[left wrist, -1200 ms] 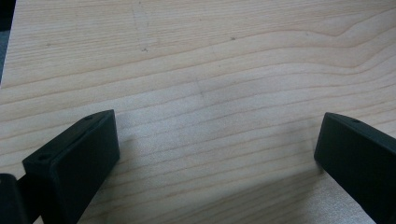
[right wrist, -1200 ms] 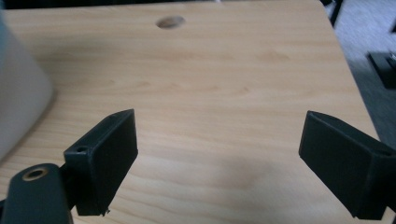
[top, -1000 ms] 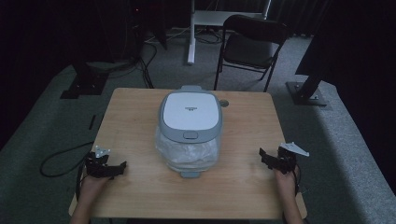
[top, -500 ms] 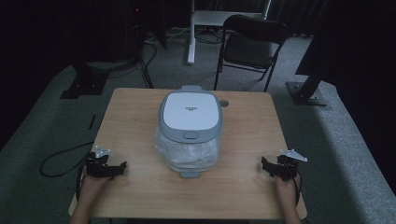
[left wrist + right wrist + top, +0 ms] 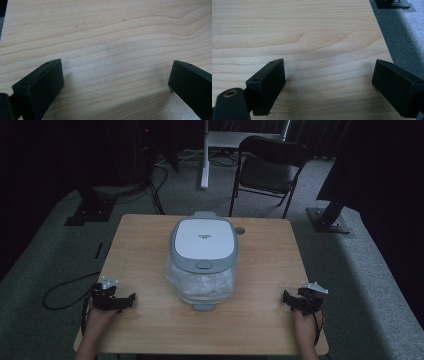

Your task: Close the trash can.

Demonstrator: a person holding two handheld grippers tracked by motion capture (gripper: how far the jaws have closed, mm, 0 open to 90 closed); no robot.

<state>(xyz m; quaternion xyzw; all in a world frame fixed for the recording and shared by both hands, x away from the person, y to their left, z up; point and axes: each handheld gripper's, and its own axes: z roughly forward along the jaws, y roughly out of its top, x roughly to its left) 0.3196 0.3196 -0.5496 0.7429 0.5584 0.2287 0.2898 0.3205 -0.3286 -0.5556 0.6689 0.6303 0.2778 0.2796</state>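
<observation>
A grey and white bin with a closed lid [image 5: 204,240] stands in the middle of the wooden table [image 5: 270,250]; a clear plastic liner [image 5: 200,284] bulges from its near side. My left gripper [image 5: 120,301] rests low at the table's near left, open, with bare wood [image 5: 115,62] between its jaws. At the near right my right gripper [image 5: 290,301] is open too, over bare wood [image 5: 327,67] close to the table's right edge. Both are well apart from the bin.
A black folding chair [image 5: 270,170] stands beyond the table's far edge, beside a white stand [image 5: 205,155]. Dark equipment bases [image 5: 90,212] sit on the grey carpet at left and right. A cable [image 5: 60,292] loops on the floor by the left gripper.
My right gripper has drawn back toward the near edge and slightly outward. The left gripper has stayed nearly in place.
</observation>
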